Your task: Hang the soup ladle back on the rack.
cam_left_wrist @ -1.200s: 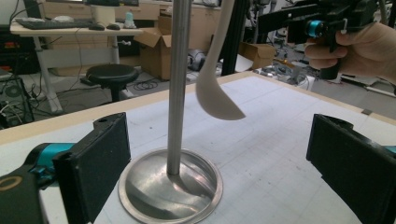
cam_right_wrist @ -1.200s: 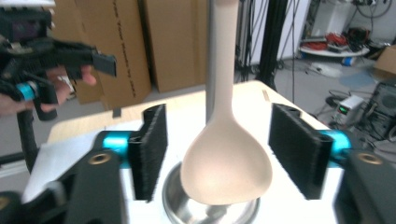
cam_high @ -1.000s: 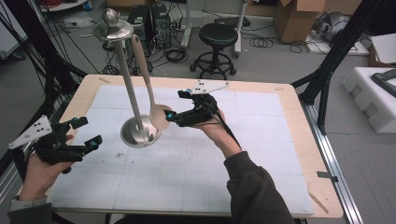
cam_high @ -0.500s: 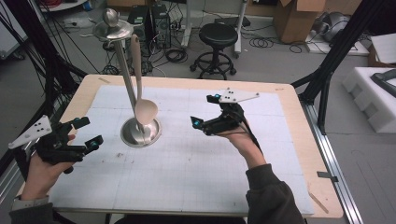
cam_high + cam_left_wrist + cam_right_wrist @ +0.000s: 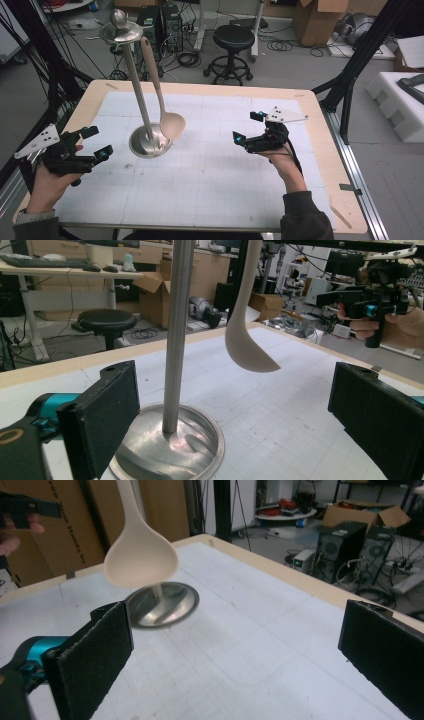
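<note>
We find no readable text, label, brand, number or sign anywhere; the cardboard boxes (image 5: 320, 20) and the computer towers (image 5: 357, 542) show none.

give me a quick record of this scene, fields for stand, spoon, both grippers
stand: metal stand, round base on the table, upright pole
spoon: beige spoon hanging from the stand's top, bowl just above the base
left gripper: left gripper open, holding nothing, left of the base
right gripper: right gripper open, holding nothing, apart from the spoon
</note>
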`<state>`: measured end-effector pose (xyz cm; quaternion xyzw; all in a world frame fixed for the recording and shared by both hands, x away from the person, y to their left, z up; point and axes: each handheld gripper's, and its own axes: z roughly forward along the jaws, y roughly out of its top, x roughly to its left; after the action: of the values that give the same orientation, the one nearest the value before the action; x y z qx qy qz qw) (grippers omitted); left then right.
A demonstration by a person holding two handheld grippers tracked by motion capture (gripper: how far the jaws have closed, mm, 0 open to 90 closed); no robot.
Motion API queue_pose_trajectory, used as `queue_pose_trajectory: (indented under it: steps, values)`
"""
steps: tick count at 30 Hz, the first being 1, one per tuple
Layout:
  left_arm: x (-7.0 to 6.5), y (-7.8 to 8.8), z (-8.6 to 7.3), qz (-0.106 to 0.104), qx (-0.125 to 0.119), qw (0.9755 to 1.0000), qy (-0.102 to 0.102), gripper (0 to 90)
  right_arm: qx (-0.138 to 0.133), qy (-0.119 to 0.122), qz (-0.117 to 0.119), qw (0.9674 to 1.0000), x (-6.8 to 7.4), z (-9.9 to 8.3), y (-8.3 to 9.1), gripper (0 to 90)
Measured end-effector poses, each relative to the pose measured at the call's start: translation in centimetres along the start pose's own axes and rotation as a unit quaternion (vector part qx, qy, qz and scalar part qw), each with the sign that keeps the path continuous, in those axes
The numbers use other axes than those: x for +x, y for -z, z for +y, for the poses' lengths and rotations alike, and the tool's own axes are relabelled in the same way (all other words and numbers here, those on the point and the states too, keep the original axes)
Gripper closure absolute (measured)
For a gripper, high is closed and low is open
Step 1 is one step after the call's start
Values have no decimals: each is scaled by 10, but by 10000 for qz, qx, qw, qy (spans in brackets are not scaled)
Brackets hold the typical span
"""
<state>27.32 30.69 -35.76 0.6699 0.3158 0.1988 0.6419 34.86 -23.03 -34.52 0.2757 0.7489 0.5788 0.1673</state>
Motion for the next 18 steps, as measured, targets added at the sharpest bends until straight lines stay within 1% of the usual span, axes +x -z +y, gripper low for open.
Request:
queue_pose_trajectory:
  steps: [3,5,7,10,11,12,13,15,17,18]
  values:
    - [-1,-2,0,-2,9,10000,-19,68,-22,6,-77,10000,-2,-8,8,1]
    - [-1,-2,-1,4,19,10000,-22,68,12,-40,-136,9999,-4,-13,14,2]
    - [-1,-3,-1,6,14,10000,-24,68,-13,-49,-197,9998,-7,-18,19,2]
    - [-1,-3,-1,16,10,10000,-39,68,-61,-136,-244,9996,-11,-25,28,2]
    - [-1,-3,-1,39,-13,10000,-64,68,-110,-194,-214,9995,-13,-28,30,1]
    - [-2,-2,-2,68,-95,9998,-145,68,-137,-259,-201,9994,-15,-31,33,2]
    - [-2,-2,-2,78,-138,9997,-177,68,-114,-295,-237,9992,-18,-34,36,1]
    - [-1,-1,-2,45,-205,9997,-136,68,-146,-329,-286,9989,-22,-38,41,2]
    - [-1,-2,-3,44,-166,9998,-117,68,-196,-377,-299,9986,-24,-41,47,2]
    - [-1,-2,-3,42,-133,9999,-97,68,-219,-360,-335,9986,-25,-42,49,2]
